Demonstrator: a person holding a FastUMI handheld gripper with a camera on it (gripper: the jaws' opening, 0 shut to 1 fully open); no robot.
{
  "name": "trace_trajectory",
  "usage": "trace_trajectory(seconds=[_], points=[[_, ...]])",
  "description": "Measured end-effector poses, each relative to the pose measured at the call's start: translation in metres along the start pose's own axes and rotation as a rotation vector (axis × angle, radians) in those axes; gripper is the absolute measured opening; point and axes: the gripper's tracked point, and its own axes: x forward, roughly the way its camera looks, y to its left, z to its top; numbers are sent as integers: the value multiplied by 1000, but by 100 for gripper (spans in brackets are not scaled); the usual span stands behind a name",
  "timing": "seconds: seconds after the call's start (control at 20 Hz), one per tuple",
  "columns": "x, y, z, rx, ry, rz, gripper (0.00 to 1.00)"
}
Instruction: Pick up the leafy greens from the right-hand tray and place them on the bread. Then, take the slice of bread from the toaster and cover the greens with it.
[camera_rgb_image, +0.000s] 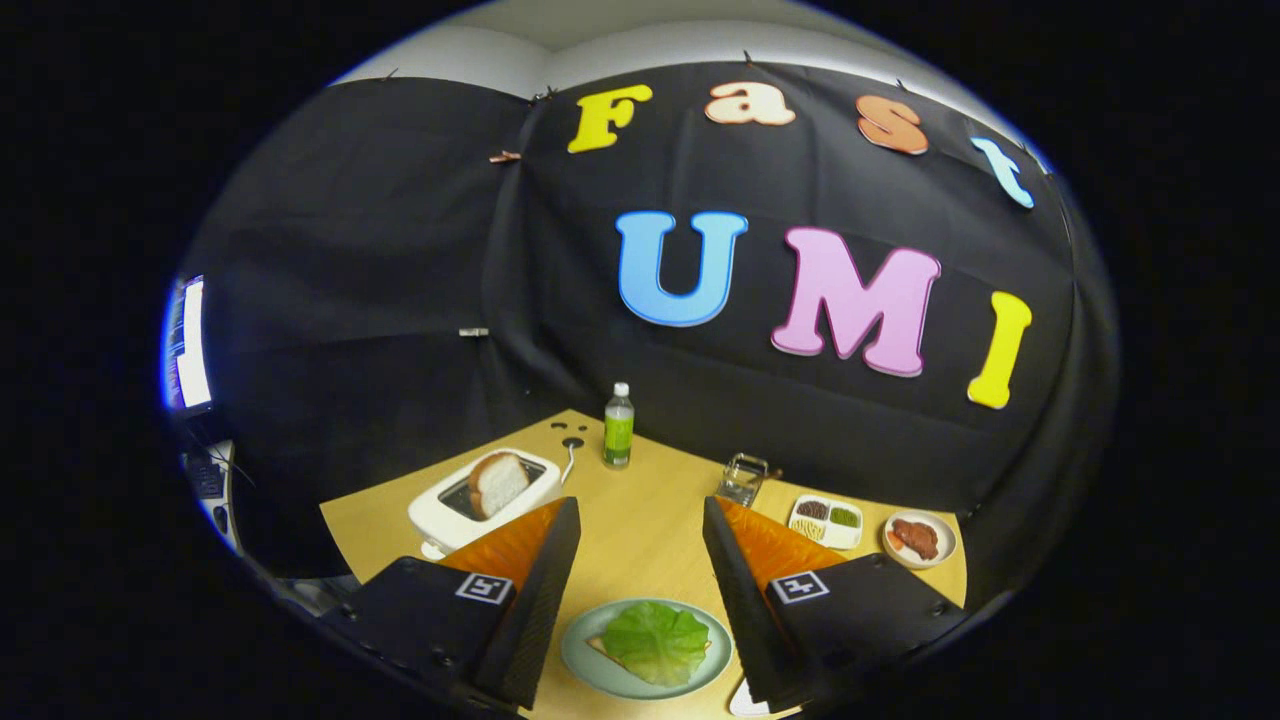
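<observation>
Pale wood is carrying everything here: the counter (640, 500) is spreading out ahead of you, and the rest is sitting on it in plain sight.

The white toaster (485, 500) is sitting ahead and to the left of your gripper (640, 520), just beyond the left finger, and the slice of bread (497, 483) is standing upright in its slot, its upper part sticking well out. Its broad face is looking toward you at a slant, so the thin edges are lying roughly left and right of it.

Nearer to you, the green plate (580, 655) is resting low between the jaws, and the lettuce leaf (655, 640) is already lying flat on the bread there, a corner of which is peeking out at the leaf's left. So the first half of the job looks done, and the toaster slice is what you are going for next.

Your jaws are standing wide apart and are holding nothing. To reach the slice you are likely needing to swing left and forward, then come down over its top so the fingers straddle its thin dimension.
</observation>
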Motion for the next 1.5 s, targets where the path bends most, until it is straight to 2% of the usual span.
trace_trajectory(seconds=[0.05, 0.2, 0.4, 0.85, 1.05, 1.3, 1.5], points=[[-3, 11, 16, -9, -28, 19, 82], [7, 38, 59, -16, -91, 64, 82], [41, 67, 68, 1, -81, 95, 82], [132, 146, -13, 155, 151, 202, 82], [162, 165, -62, 118, 248, 186, 81], [192, 176, -118, 173, 373, 138, 80], [210, 166, -126, 247, 406, 55, 60]])
